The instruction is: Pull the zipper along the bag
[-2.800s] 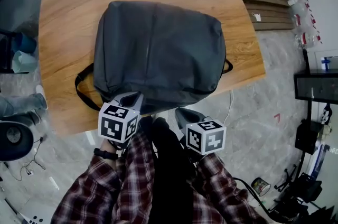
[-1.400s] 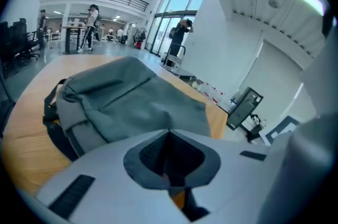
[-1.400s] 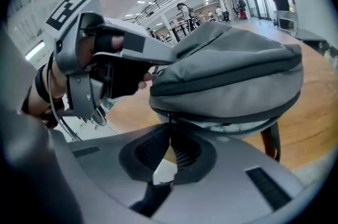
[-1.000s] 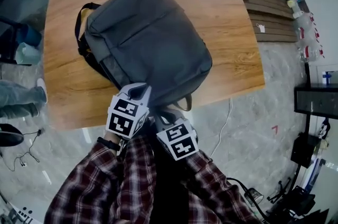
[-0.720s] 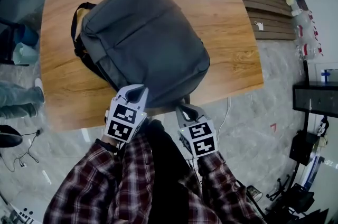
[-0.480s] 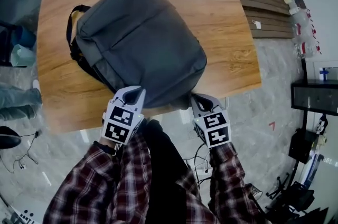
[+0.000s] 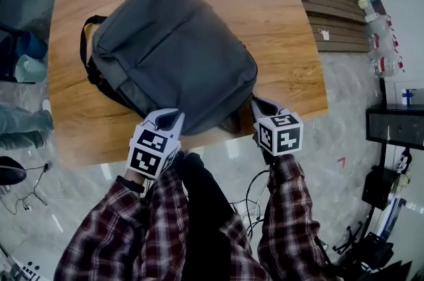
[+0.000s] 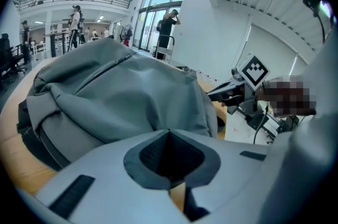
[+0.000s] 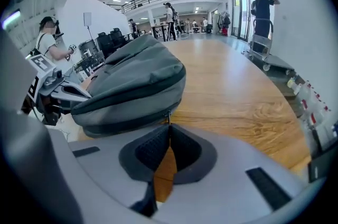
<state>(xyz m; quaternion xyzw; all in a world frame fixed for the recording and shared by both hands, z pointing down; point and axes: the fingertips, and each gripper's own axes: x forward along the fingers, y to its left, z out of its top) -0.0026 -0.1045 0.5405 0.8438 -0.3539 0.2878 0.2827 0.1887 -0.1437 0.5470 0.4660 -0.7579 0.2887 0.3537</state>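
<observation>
The right gripper [image 7: 257, 103], fingers closed seemingly on the zipper pull [image 9: 168, 113], has slid right along the bag [image 7: 172, 54]; the left gripper [image 7: 167, 117] clamps its edge

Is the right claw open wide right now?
No: the right claw is pinched shut on the small zipper pull at the bag's edge.

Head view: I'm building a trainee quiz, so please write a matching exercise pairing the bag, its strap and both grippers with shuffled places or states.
1 bag
2 strap
3 left gripper
4 right gripper

a shut on the zipper pull
b black loop at the bag's left end
c grey, lying on the wooden table
d shut on the bag's near edge

Pairs: 1-c, 2-b, 3-d, 4-a
</observation>
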